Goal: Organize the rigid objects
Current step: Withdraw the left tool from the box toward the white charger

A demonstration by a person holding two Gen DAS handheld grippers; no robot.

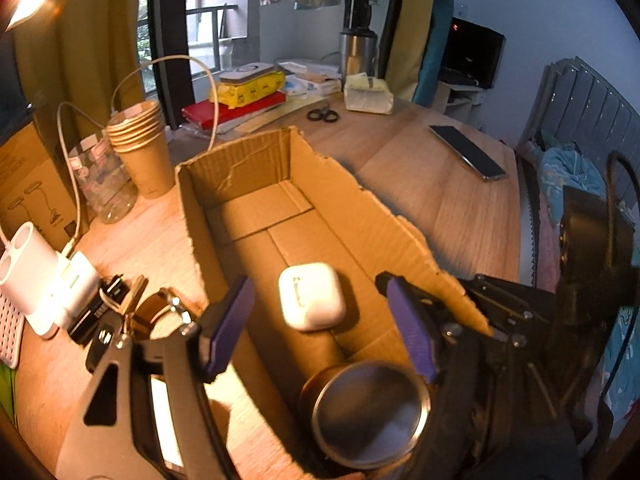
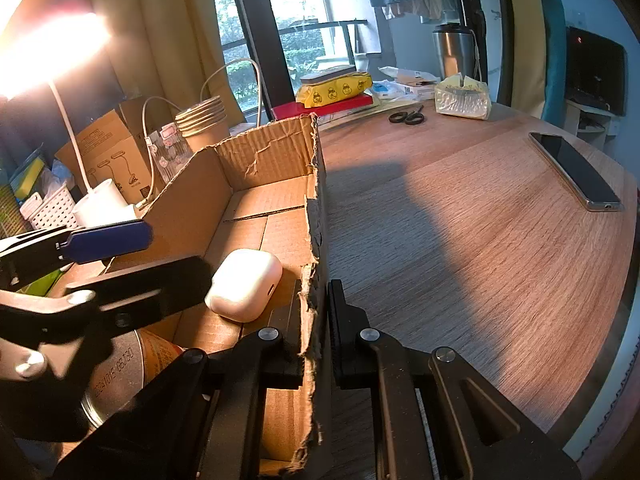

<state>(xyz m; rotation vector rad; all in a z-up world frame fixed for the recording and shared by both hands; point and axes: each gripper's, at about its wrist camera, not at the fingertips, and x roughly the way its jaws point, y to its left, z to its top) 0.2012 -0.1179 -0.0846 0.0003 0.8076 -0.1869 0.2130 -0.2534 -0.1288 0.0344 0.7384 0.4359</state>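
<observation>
the left gripper (image 1: 320, 320) stands over the open cardboard box (image 1: 236, 168), jaws spread wide with nothing pressed between the purple pads (image 1: 230, 320); the white earbud case (image 1: 311, 301) lies flat on the box floor between and beyond them, apart from both pads, so it reads as deposited. a metal can (image 1: 370, 414) lies on its side at the near end of the box, below the gripper. the right gripper (image 2: 316, 344) is clamped shut on the torn right-hand wall of the box (evidently to steady it while items go in). judged remaining: the keys (image 1: 124, 312) and charger (image 1: 76, 284) left of the box, and the phone (image 2: 574, 172) on the table (image 2: 460, 240), well apart from the box
</observation>
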